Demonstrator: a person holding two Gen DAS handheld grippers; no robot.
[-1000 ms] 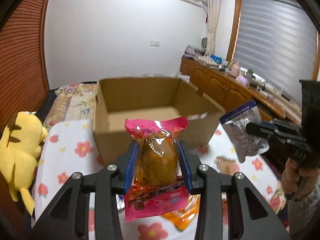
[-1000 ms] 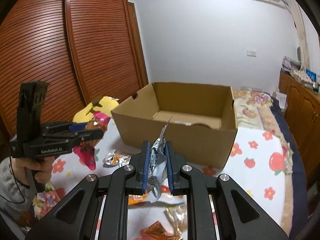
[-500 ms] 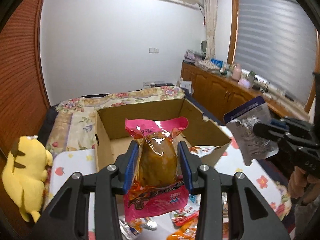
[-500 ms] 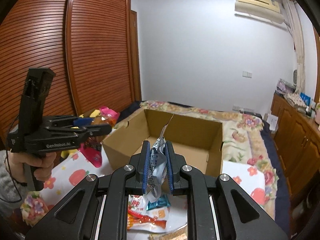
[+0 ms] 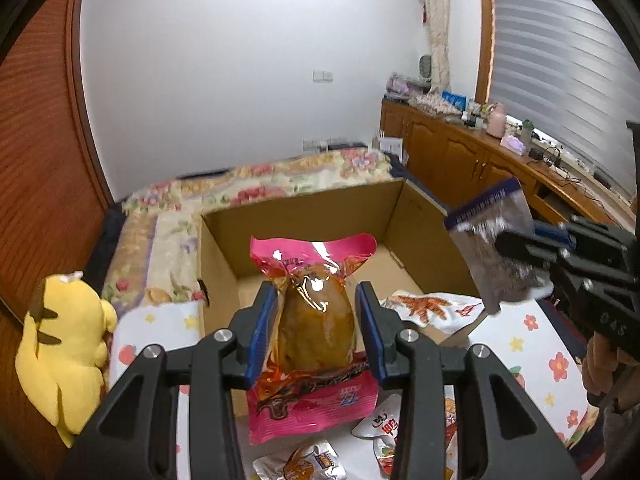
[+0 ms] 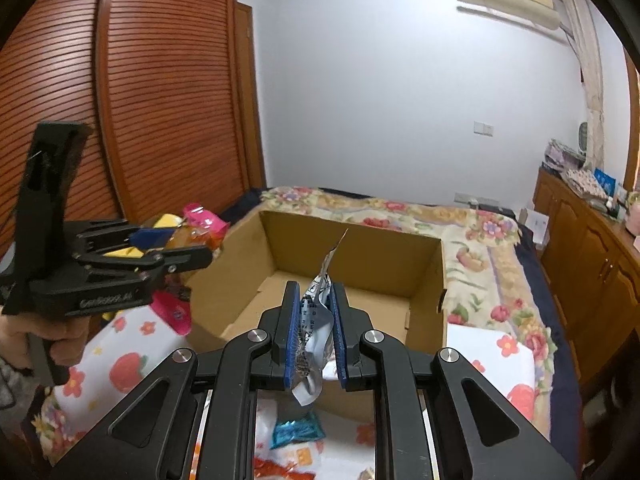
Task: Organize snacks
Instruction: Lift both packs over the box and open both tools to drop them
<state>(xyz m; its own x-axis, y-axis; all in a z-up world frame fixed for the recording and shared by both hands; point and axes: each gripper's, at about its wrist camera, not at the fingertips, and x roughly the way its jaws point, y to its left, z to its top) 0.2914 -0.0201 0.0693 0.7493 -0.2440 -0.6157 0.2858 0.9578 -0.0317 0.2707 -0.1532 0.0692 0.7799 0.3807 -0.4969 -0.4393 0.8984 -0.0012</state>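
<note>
bedroom: one cardboard box (image 5: 304,216); left fingers (image 5: 260,328) grip pink packet (image 5: 312,320), right fingers (image 6: 294,332) silver packet (image 6: 316,320).

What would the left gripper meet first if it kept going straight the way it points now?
Most likely the cardboard box: the left gripper, shut on the pink snack pack, aims into its open top, so probably the inside floor or far wall. Depth is unclear.
</note>
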